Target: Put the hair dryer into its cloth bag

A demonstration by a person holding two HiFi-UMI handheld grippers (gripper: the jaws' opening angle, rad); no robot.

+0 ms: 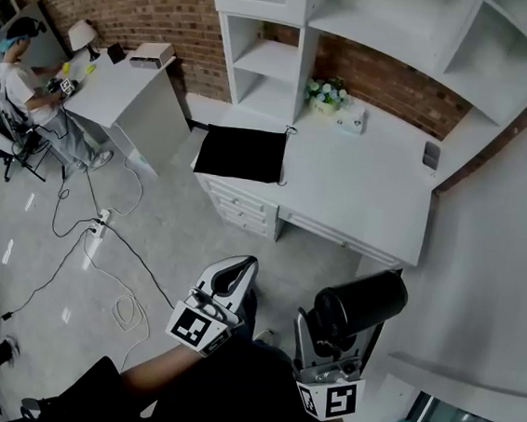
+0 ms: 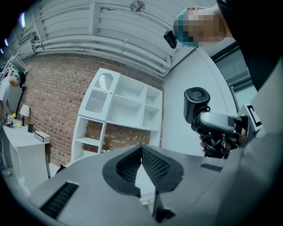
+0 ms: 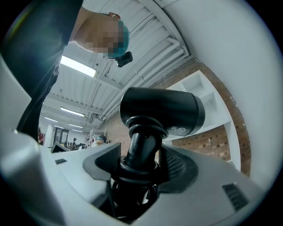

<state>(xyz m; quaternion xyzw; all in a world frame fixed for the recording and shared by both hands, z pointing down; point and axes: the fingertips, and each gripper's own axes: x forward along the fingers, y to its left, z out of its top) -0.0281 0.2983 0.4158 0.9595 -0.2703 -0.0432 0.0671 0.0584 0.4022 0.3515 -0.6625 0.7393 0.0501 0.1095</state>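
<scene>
White desk [image 1: 360, 183] at 12 o'clock, well apart from you. Black cloth bag [image 1: 241, 153] flat on desk's left end, 11 o'clock. Hair dryer [image 1: 358, 304] at 5 o'clock, handle with coiled cord clamped in your right gripper [image 3: 141, 163]. Your left gripper [image 2: 141, 164] clenched, empty. Step, by my reading: approach to bag. Next likely needs left jaws parted to lift bag mouth while you feed barrel in.

Matt black plastic hair dryer [image 3: 163, 112]; matt black cloth bag [image 1: 241, 153].
</scene>
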